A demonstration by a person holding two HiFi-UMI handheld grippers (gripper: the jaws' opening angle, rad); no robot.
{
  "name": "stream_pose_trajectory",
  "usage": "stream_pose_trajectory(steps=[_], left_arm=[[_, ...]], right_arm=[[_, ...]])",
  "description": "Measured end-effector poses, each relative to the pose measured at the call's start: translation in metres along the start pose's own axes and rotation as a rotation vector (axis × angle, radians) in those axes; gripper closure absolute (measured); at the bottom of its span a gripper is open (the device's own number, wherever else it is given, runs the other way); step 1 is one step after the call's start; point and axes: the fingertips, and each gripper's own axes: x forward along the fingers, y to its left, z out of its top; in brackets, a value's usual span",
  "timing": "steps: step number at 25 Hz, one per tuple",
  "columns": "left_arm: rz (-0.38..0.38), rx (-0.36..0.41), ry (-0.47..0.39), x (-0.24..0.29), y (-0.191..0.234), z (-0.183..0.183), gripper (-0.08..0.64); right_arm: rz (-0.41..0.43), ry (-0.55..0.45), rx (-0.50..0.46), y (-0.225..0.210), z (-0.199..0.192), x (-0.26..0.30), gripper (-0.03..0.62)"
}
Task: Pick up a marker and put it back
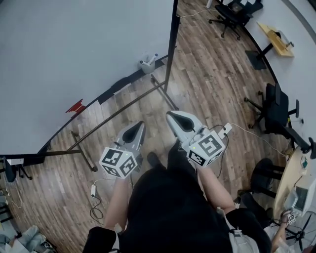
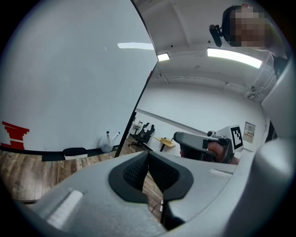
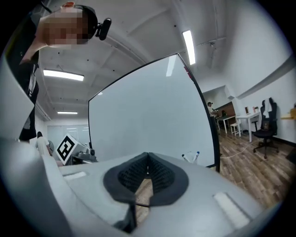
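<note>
Left gripper (image 1: 138,124), right gripper (image 1: 171,115) side by side facing whiteboard (image 1: 74,59); fingers of both pressed together, empty; markers (image 1: 154,58) in cup (image 1: 146,66) at board's foot

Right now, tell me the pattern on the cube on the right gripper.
The cube bears black square markers on white faces; head view shows it best.

A wood-plank floor (image 1: 212,74) is laid throughout. A large whiteboard (image 1: 74,54) is carried on a dark metal stand (image 1: 118,113). Black office chairs (image 1: 232,14) and a wooden desk (image 1: 276,39) are set near white walls (image 2: 203,109). Strip lights (image 2: 233,56) are lit overhead.
</note>
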Motion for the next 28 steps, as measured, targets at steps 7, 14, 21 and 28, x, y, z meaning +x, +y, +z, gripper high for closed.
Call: stream_pose_trajectory(steps=[7, 14, 21, 28], left_arm=[[-0.036, 0.026, -0.013, 0.007, -0.019, 0.009, 0.549], [-0.036, 0.038, -0.019, 0.006, -0.022, 0.011, 0.549], [-0.037, 0.038, -0.027, 0.007, -0.025, 0.012, 0.549], [-0.038, 0.037, -0.022, 0.005, -0.026, 0.011, 0.551]], right_arm=[[-0.018, 0.025, -0.082, 0.003, 0.002, -0.004, 0.589], [-0.018, 0.019, -0.069, 0.002, 0.002, -0.006, 0.589], [-0.008, 0.006, -0.038, 0.001, 0.004, -0.010, 0.589], [-0.012, 0.019, -0.047, 0.003, 0.003, -0.011, 0.589]])
